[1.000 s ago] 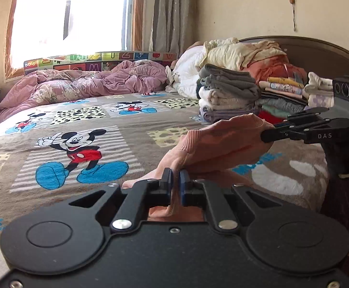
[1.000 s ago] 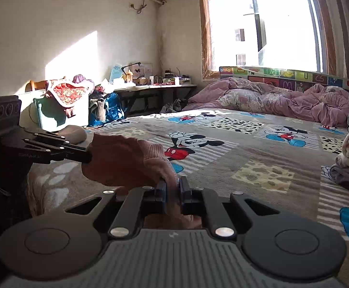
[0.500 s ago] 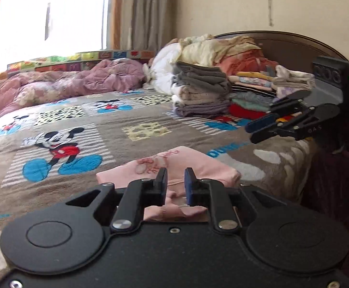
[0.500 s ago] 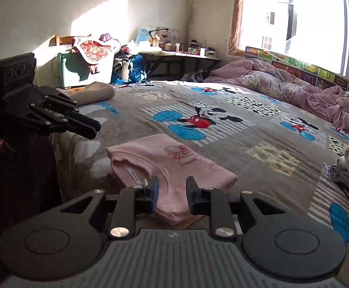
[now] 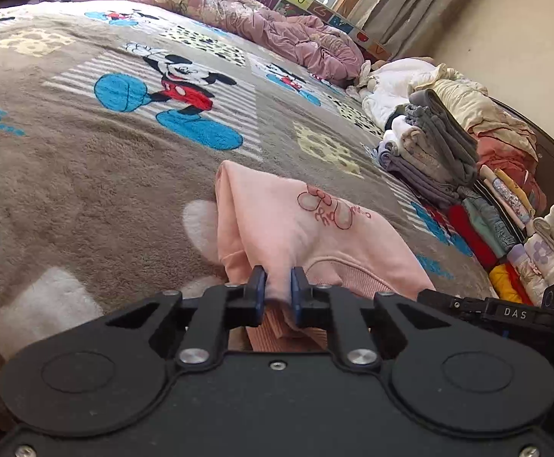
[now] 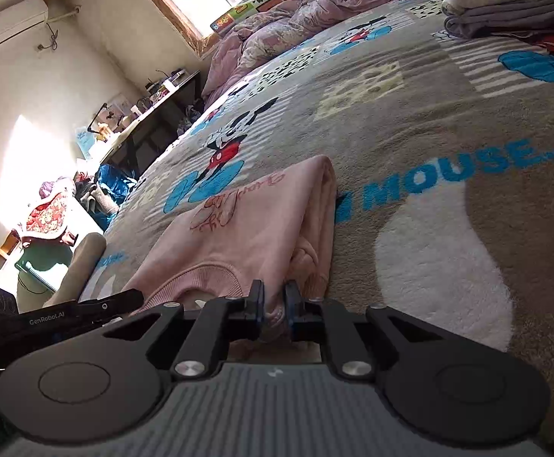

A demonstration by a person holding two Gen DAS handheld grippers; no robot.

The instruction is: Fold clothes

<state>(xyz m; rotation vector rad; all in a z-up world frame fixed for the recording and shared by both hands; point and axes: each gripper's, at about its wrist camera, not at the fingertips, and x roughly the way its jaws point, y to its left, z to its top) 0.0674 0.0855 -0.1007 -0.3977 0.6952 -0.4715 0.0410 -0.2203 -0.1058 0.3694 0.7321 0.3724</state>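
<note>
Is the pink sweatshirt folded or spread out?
Folded: the pink sweatshirt lies as a compact, layered rectangle on the blanket, neckline towards the cameras.

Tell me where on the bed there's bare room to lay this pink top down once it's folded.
Open blanket lies left of the pink top, and between it and the rumpled purple quilt under the window. Right of it, bare blanket runs to the folded stacks, which crowd the headboard side. Both the left gripper and right gripper pinch the top's near edge.

"MOUSE" on blanket [image 6: 429, 122]; "GenRobot.AI" on left gripper [image 6: 86, 310]
</note>
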